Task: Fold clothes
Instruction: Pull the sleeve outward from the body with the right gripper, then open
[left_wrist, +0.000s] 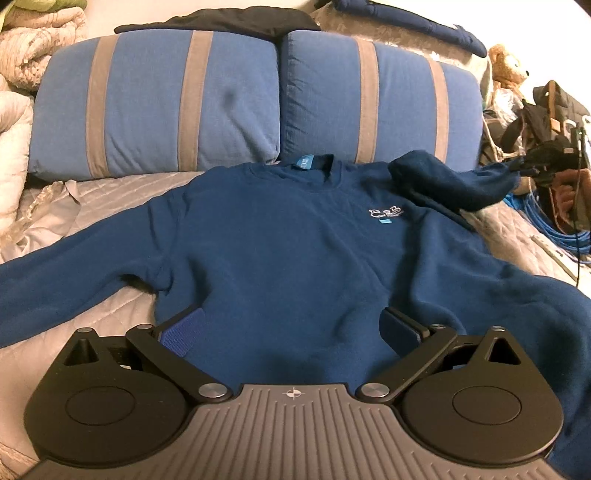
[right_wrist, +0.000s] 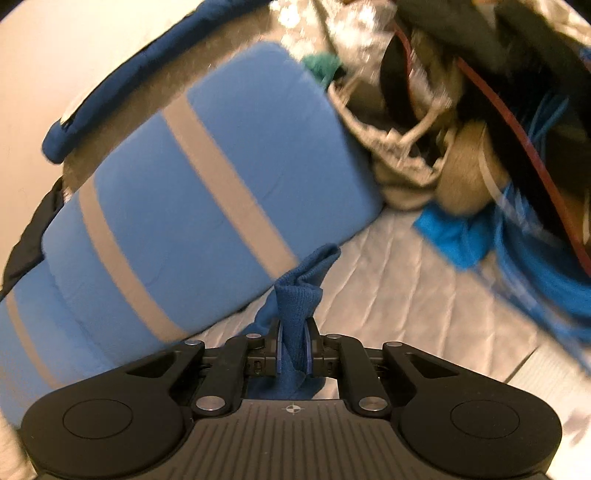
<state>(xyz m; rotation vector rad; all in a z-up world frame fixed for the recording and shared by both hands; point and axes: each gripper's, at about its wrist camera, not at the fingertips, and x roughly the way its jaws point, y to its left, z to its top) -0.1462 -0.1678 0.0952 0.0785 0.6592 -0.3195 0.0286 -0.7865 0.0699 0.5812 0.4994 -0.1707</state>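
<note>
A dark blue sweatshirt (left_wrist: 295, 240) lies face up on the grey quilted bed (left_wrist: 110, 206), its collar toward the pillows and a small white logo on the chest. My left gripper (left_wrist: 291, 332) hovers open over its lower hem, with one blue pad (left_wrist: 184, 332) on either side of the cloth and neither pressing it. The sweatshirt's right sleeve (left_wrist: 454, 181) is lifted off the bed and stretched toward the right. My right gripper (left_wrist: 528, 168) is shut on that sleeve's cuff (right_wrist: 299, 295); in the right wrist view the cuff sticks up between the pads of the right gripper (right_wrist: 294, 350).
Two blue pillows with grey stripes (left_wrist: 166, 103) (left_wrist: 388, 96) stand behind the sweatshirt, and a dark garment (left_wrist: 221, 20) lies on top of them. Bunched quilts (left_wrist: 22, 55) sit at the left. A teddy bear (left_wrist: 506, 66), bags and coiled blue cable (left_wrist: 554, 229) crowd the right side.
</note>
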